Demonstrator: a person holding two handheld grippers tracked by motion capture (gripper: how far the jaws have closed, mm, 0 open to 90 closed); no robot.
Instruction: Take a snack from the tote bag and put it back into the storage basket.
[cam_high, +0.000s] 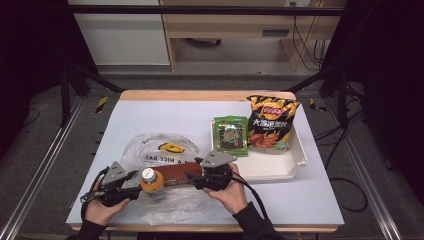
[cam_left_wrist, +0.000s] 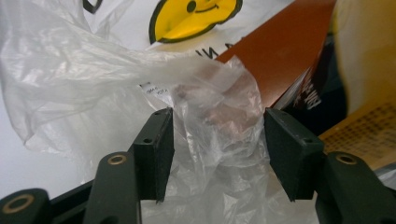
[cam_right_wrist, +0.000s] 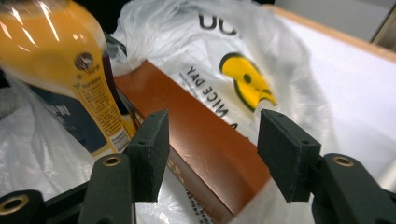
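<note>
I am at the near edge of a pale grey tabletop, holding a two-jaw gripper in each hand over a crumpled, clear-and-white plastic bag with a yellow smiley face. My left gripper has its jaws apart with a bunched fold of the bag film standing between them; the film brushes the pads but I cannot tell if it is pinched. My right gripper has its jaws standing wide on either side of one long, flat reddish-brown cardboard box, without pressing it. The box lies on the bag between my two grippers. One orange juice bottle with a white cap stands just beside the box's left end, close against my left gripper, crowding that side. To the right, well apart from the bag, one cream plastic tray holds two snack packs: one green packet and one orange-and-black crisp bag, touching each other. The far left of the tabletop is bare, as is the near right corner.
</note>
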